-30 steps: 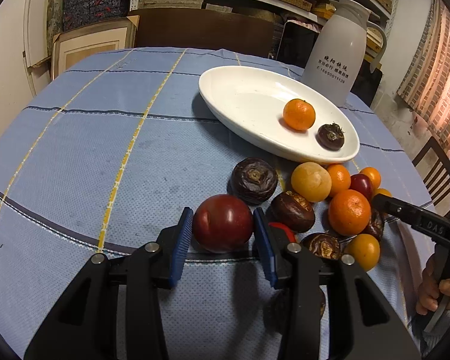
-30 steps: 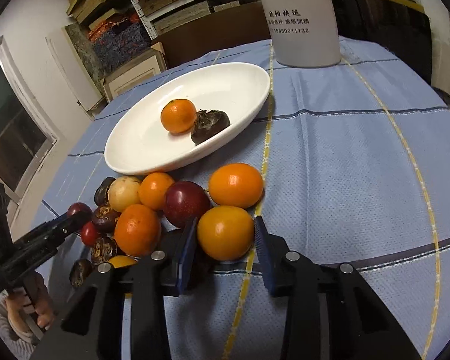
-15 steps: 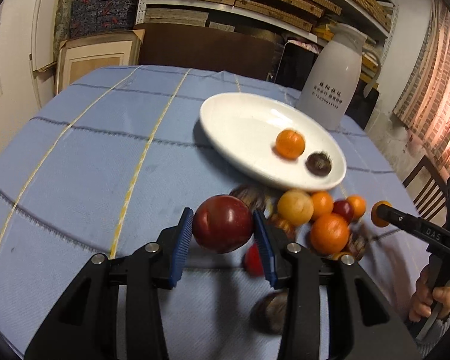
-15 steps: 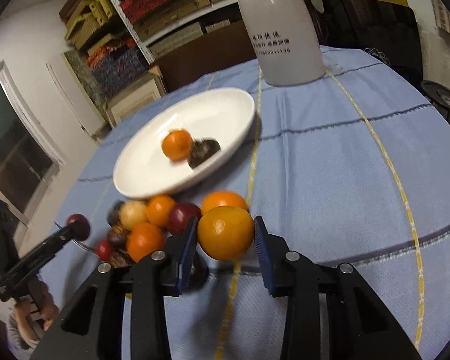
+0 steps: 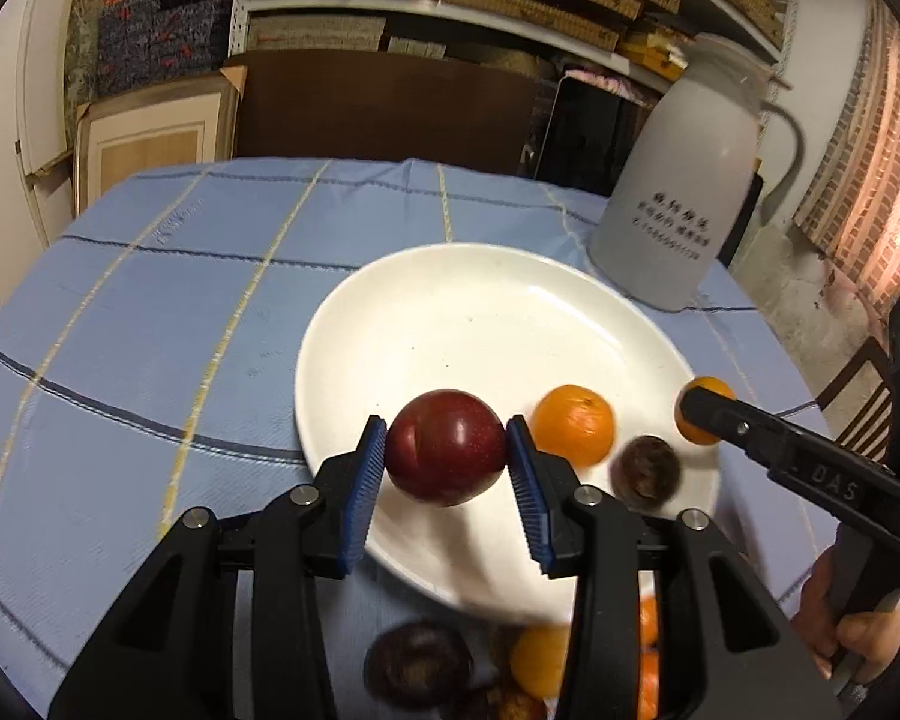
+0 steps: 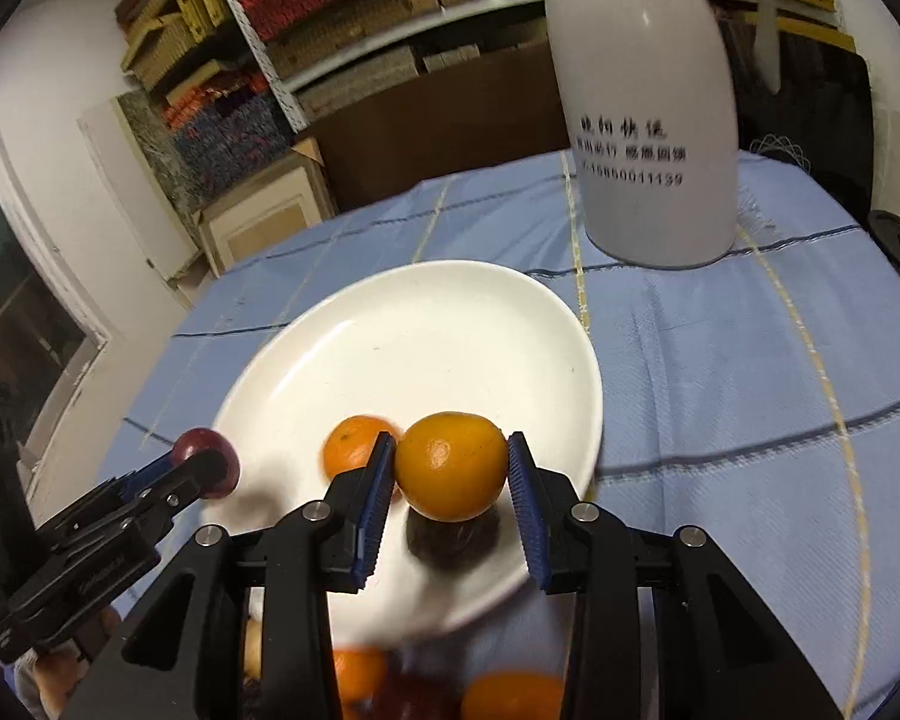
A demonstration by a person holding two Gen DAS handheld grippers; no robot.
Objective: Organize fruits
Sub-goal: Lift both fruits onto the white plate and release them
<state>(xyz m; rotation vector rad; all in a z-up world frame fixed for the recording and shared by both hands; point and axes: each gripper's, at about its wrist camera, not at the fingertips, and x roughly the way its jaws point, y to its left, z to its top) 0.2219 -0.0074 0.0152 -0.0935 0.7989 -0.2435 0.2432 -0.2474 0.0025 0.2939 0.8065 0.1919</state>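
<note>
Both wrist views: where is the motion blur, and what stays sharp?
Left wrist view: the loose fruit pile at the bottom edge and the plate near rim smear; the red plum is crisp. Right wrist view: bottom fruits blur, the held orange stays sharp.

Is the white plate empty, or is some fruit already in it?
Not empty. The plate holds an orange and a dark fruit. The plum and second orange are held above it.
</note>
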